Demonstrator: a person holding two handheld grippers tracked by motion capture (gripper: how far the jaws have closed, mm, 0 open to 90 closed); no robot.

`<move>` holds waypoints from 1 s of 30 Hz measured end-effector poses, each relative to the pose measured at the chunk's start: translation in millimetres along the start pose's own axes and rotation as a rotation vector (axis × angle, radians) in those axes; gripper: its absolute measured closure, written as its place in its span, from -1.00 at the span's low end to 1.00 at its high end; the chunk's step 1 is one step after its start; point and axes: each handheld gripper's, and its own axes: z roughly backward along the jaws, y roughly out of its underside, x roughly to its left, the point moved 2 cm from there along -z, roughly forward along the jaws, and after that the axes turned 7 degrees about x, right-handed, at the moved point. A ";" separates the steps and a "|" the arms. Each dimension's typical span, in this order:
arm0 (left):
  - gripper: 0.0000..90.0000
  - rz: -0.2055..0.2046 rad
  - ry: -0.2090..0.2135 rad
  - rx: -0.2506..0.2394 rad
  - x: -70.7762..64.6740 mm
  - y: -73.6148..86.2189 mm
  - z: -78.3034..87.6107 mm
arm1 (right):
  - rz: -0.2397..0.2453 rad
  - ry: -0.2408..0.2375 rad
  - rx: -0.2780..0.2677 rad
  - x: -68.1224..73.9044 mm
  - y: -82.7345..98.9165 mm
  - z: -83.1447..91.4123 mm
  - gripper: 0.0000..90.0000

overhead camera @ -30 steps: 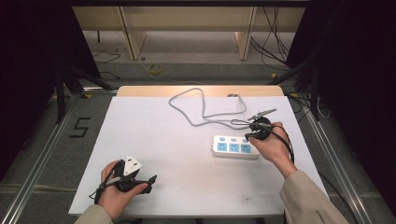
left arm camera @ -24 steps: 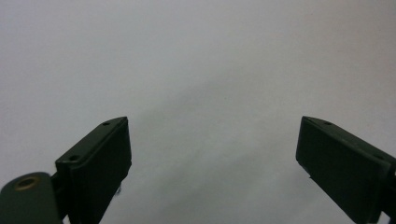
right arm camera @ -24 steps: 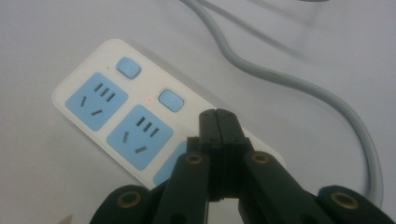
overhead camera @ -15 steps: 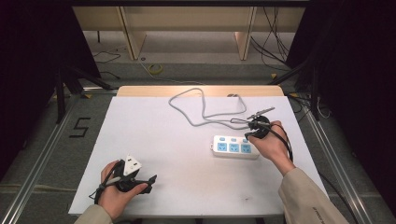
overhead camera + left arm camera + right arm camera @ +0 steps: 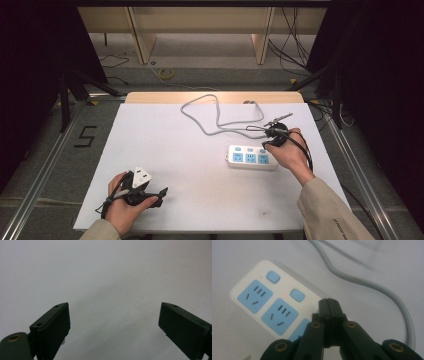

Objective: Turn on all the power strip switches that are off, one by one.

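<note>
A white power strip (image 5: 251, 157) with three blue sockets lies on the white table (image 5: 190, 150), right of centre. Its grey cable (image 5: 215, 125) loops toward the table's far edge. My right gripper (image 5: 274, 141) is shut and empty, its tips over the strip's right end. In the right gripper view the closed tips (image 5: 328, 302) stand just beyond the second blue switch (image 5: 297, 295), hiding the spot beside it on the strip (image 5: 259, 297). Whether they touch it I cannot tell. My left gripper (image 5: 161, 197) rests near the front left, open (image 5: 113, 315) over bare tabletop.
The grey cable (image 5: 362, 282) curves past the right gripper's far side. A wooden strip (image 5: 215, 97) borders the table's back edge. A "5" mark (image 5: 86, 136) and loose cables (image 5: 165, 74) lie on the floor beyond and beside the table.
</note>
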 end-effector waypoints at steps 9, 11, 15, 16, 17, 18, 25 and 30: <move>-0.77 -0.001 0.000 0.000 0.2 0.0 0.1 | -0.004 -0.004 0.024 -1.4 -1.5 -6.2 1.00; -0.77 -0.001 0.001 0.001 0.1 0.1 0.0 | -0.006 -0.006 0.029 -1.7 -1.6 -7.2 1.00; -0.77 -0.001 0.000 0.000 0.0 0.1 0.1 | -0.009 -0.006 0.036 -1.8 -2.0 -8.9 1.00; -0.77 -0.001 0.000 0.000 0.0 0.1 0.0 | -0.007 -0.008 0.037 -1.9 -2.1 -9.1 1.00; -0.77 -0.001 0.000 0.000 0.0 0.1 0.1 | -0.008 -0.008 0.038 -2.0 -2.3 -9.4 1.00; -0.77 -0.001 0.000 -0.001 0.0 0.1 0.1 | -0.009 -0.006 0.040 -2.0 -2.5 -10.3 1.00; -0.77 -0.001 0.001 -0.002 -0.1 0.0 0.0 | -0.006 -0.006 0.046 -1.6 -2.8 -12.4 1.00; -0.77 -0.002 0.001 -0.002 -0.1 0.0 0.0 | -0.007 -0.004 0.049 -0.8 -3.9 -12.8 1.00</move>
